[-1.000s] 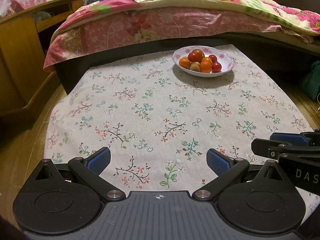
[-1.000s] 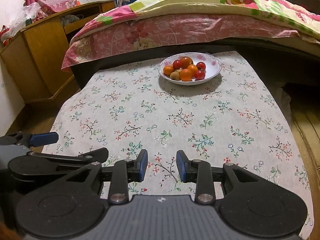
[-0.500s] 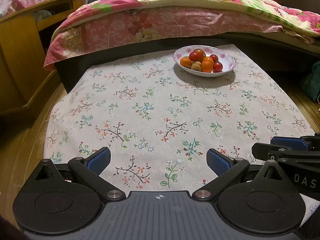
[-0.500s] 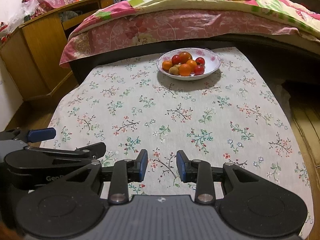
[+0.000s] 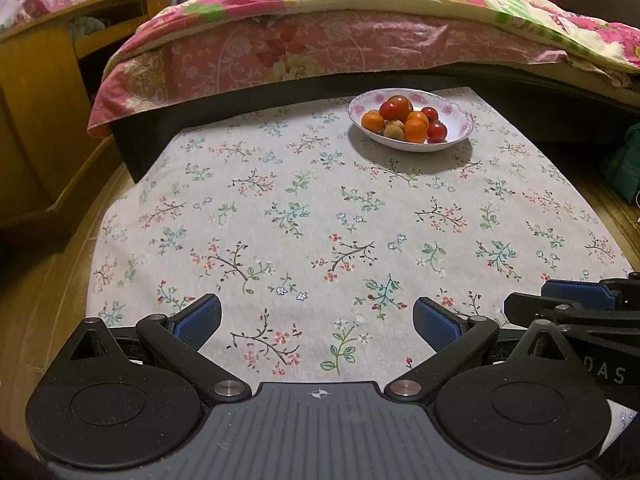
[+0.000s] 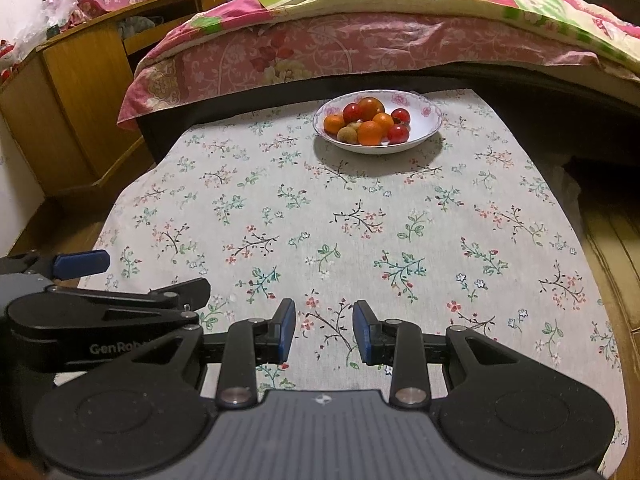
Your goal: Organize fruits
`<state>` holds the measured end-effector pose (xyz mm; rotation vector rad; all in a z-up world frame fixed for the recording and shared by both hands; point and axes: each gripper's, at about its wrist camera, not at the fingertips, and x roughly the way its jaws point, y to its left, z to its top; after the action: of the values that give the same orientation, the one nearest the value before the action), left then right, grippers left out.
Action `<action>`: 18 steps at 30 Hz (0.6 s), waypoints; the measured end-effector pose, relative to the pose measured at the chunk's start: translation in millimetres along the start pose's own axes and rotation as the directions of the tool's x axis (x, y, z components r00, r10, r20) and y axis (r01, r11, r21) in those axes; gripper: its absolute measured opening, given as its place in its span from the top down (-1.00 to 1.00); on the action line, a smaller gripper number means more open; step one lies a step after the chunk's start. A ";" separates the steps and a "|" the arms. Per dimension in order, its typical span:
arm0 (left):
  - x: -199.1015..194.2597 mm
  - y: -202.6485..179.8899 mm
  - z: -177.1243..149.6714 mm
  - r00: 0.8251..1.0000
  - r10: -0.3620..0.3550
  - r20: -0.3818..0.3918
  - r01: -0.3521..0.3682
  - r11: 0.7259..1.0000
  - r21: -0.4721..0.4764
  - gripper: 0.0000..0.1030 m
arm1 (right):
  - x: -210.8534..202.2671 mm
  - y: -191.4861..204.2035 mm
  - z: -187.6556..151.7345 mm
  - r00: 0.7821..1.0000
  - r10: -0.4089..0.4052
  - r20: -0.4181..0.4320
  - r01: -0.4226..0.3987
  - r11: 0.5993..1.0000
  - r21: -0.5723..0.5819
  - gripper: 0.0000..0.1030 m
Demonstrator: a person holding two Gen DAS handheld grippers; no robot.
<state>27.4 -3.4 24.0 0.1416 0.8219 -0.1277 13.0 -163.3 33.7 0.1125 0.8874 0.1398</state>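
A shallow white bowl [image 5: 460, 114] with a pink flower pattern round its rim sits in the upper middle of both views, near the far edge of the table [image 5: 280, 208]. The table is covered in a pale, matte woven cloth printed with small twigs and blossoms. In the bowl lies a heap of small round fruits [image 5: 404, 120]: glossy red ones, dimpled orange ones and a dull brownish one, all touching.

The left tongs [image 5: 316, 320] sit at the bottom of the left view, spread wide and holding nothing, their ribbed blue pads [image 5: 198, 320] over the near cloth, well apart from the bowl. The right tongs [image 6: 324, 330] are parted by a narrower gap, also holding nothing.

Behind the table a bed [image 5: 360, 40] carries a soft, creased pink floral quilt; a smooth wooden cabinet [image 6: 80, 100] stands upper left.
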 end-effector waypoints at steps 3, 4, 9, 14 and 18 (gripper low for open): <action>0.3 0.1 0.0 1.000 0.000 -0.001 0.000 1.000 -0.001 -1.00 | 0.7 -0.9 -0.5 1.000 -0.005 -0.005 0.005 1.000 0.006 0.38; 0.6 0.2 -0.2 1.000 -0.001 -0.002 0.001 1.000 -0.002 -1.00 | 0.8 -1.1 -0.5 1.000 -0.005 -0.006 0.006 1.000 0.007 0.38; 0.7 0.0 -0.3 1.000 0.000 -0.003 0.000 1.000 -0.003 -1.00 | 0.9 -0.6 -0.3 1.000 -0.003 -0.006 0.003 1.000 0.007 0.38; 0.6 0.4 -0.5 1.000 0.000 -0.002 0.000 1.000 -0.002 -1.00 | 1.0 -0.7 -0.1 1.000 -0.001 -0.007 0.001 1.000 0.008 0.38; 1.2 -0.2 -0.2 1.000 0.004 -0.002 -0.004 1.000 0.000 -1.00 | 1.1 0.1 -0.3 1.000 0.002 -0.006 -0.002 1.000 0.007 0.38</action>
<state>28.0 -3.6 23.0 0.1436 0.8237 -0.1238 13.5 -163.0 32.6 0.1198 0.8943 0.1392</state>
